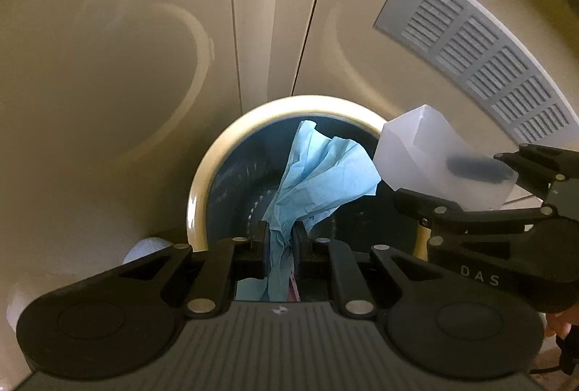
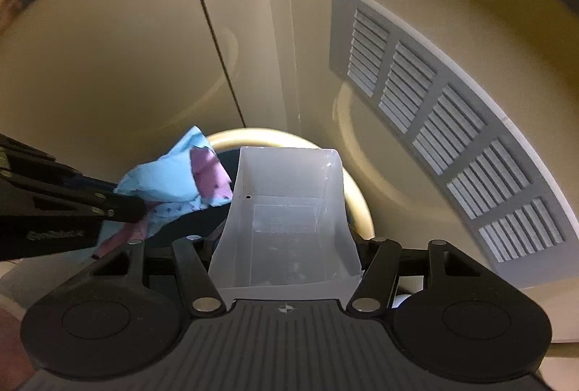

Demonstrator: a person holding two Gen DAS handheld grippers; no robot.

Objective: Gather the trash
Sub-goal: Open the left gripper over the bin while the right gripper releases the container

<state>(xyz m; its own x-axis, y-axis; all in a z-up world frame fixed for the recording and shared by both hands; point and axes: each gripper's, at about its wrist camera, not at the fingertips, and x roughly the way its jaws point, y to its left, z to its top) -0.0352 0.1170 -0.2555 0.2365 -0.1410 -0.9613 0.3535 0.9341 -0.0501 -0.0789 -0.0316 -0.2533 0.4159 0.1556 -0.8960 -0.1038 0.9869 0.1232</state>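
The left tongs [image 1: 280, 239] clamp crumpled blue paper [image 1: 318, 170] over the round bin [image 1: 202, 181]; the right tongs [image 2: 286, 246] grip a clear plastic tub [image 2: 286, 210] above the bin's rim.

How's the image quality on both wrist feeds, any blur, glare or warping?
Left wrist view: dim yellowish light, strong fisheye bending of the vent grille, glare on the bin rim, blue paper sharp. Right wrist view: same warping, upper edges blurred, translucent plastic container clear.

Dim yellowish light, fisheye-bent edges, slight blur.
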